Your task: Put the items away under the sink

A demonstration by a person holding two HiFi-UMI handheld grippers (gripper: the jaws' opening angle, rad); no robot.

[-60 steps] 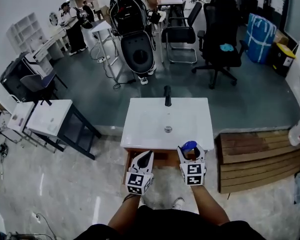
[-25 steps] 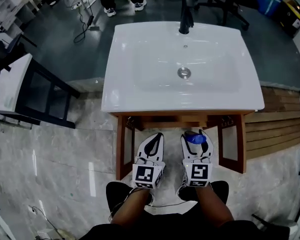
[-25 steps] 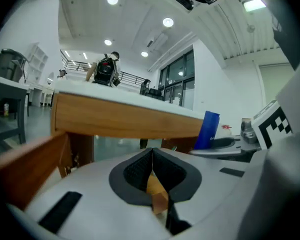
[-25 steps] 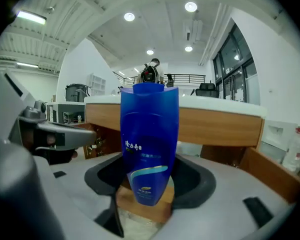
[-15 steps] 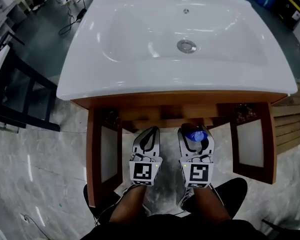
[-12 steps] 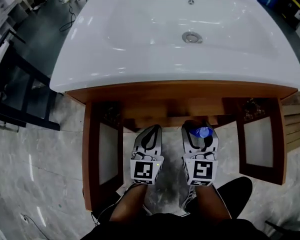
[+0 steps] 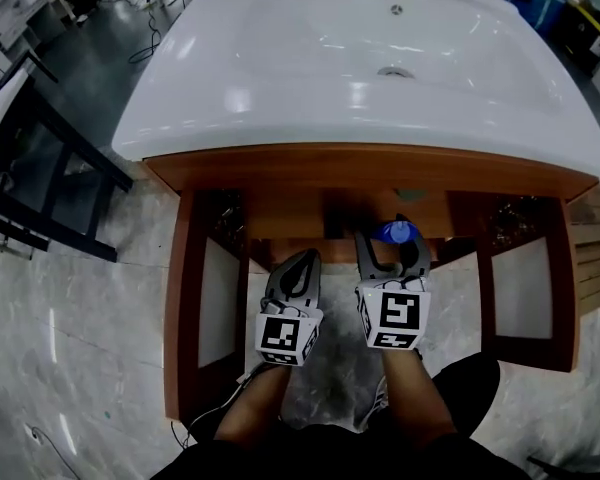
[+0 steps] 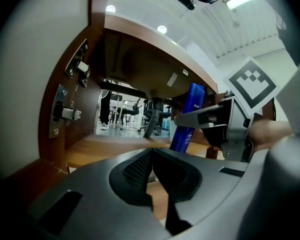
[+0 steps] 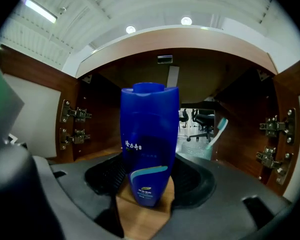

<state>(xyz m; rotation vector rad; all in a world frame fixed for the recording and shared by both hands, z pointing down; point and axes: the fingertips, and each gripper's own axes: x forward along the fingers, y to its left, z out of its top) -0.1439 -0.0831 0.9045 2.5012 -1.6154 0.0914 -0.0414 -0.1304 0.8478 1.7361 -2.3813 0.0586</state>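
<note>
Blue plastic shampoo bottle [image 9: 149, 134] at the front edge of the open wooden cabinet [image 7: 360, 168] under the white sink [image 7: 280, 58].
Right gripper [image 7: 392, 248]: jaws partly spread, clamping the upright bottle low down. Only its view shows a clear cup [image 9: 196, 150] holding a toothbrush [image 9: 216, 131] deeper in the cabinet. Left gripper [image 7: 298, 268]: jaws together, empty.

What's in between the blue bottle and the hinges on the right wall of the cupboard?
A clear cup with a toothbrush in it, standing farther back than the blue bottle. The right gripper view shows it.
</note>
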